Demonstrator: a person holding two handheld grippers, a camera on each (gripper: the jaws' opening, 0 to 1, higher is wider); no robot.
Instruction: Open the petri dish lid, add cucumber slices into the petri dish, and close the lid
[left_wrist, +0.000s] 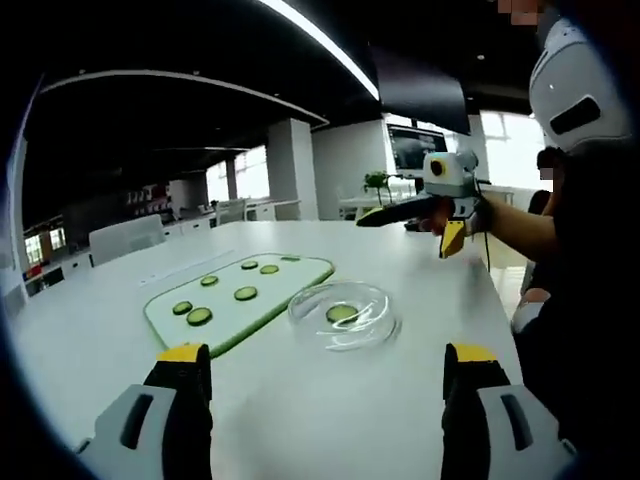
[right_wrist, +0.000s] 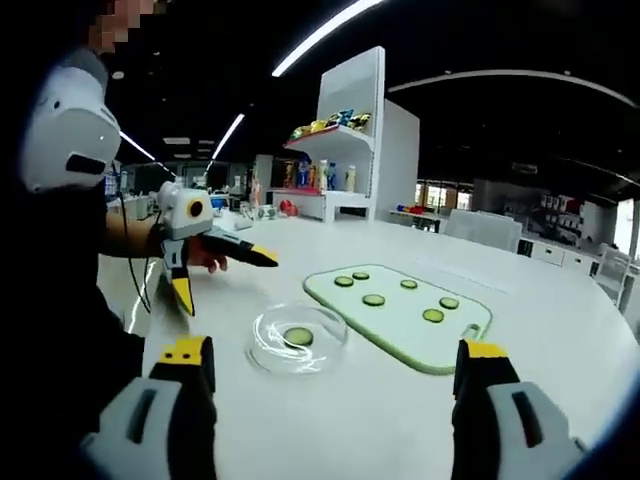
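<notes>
A clear petri dish (left_wrist: 377, 327) (right_wrist: 264, 347) rests on the white table with one cucumber slice (left_wrist: 341, 313) (right_wrist: 297, 336) inside; whether its lid is on I cannot tell. Beside it lies a green-edged white cutting board (left_wrist: 236, 312) (right_wrist: 400, 325) carrying several more slices. My left gripper (left_wrist: 327, 353) hovers near the table's edge, short of the dish, jaws wide apart and empty. My right gripper (right_wrist: 332, 350) is likewise open and empty, facing the dish from the other side. Each gripper also appears in the other's view, raised above the table: right gripper (left_wrist: 410, 233), left gripper (right_wrist: 227, 280).
The person holding the grippers stands at the table's side, a sleeve (left_wrist: 590, 300) close on the right. White shelving with coloured items (right_wrist: 340, 130) and chairs (left_wrist: 125, 238) stand beyond the table. Bare tabletop (left_wrist: 330, 400) lies around the dish.
</notes>
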